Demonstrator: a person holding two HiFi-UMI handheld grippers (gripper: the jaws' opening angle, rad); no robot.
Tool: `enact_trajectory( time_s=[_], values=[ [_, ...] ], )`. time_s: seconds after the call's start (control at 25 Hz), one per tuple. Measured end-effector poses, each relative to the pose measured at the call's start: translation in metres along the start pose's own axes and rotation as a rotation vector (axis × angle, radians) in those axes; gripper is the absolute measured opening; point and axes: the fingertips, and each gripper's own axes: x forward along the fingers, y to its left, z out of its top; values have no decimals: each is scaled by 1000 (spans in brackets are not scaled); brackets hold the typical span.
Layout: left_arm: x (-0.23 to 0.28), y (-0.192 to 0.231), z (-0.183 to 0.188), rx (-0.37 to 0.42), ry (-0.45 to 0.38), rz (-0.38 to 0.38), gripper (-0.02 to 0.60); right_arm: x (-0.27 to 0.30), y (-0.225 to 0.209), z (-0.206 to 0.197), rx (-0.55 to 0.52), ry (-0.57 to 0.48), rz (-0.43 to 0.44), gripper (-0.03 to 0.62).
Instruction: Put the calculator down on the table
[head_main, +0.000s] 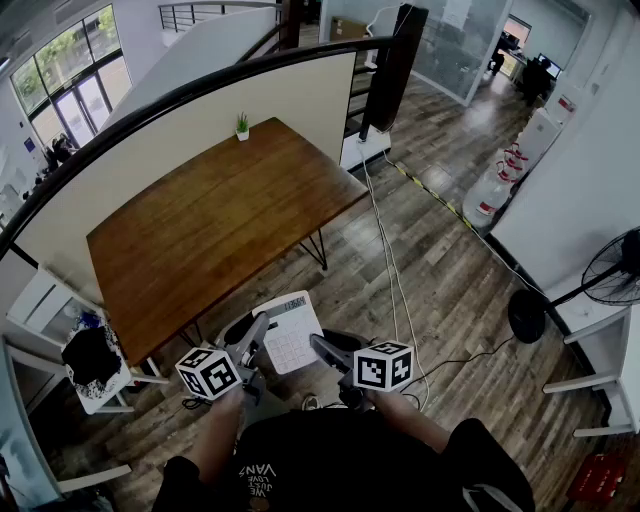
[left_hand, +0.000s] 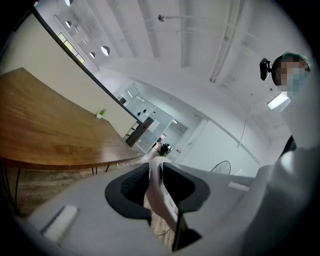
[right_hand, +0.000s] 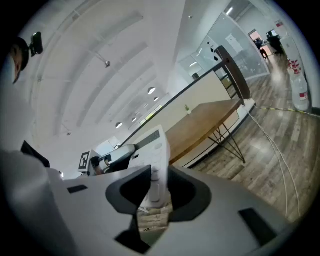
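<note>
Left tongs, right tongs seemingly grip calculator.

Soft daylight is pouring in through the tall windows at the head view's upper left. It is leaving a pale sheen across the desk and only faint shadows under its edges. Round ceiling lamps are glowing as white spots, and the ceiling is washing out in both gripper views. Fisheye optics are bending the black railing and darkening the corners of the gripper views. The left claw and the calculator between its jaws are blurring, being too near the lens.
</note>
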Motion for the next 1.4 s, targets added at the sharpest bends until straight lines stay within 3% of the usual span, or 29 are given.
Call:
enact_trajectory(
  time_s=[0.36,0.68,1.4],
  values=[
    [1,4,-5,-17,-9,20,74,1,-5,2,3,-18,1,107],
    [28,33,4,-46,8,27,74,25,-28,23,18,12,-2,107],
    [121,141,101,-71,49,2,74,145,-80,132,17,24,-52,107]
  ],
)
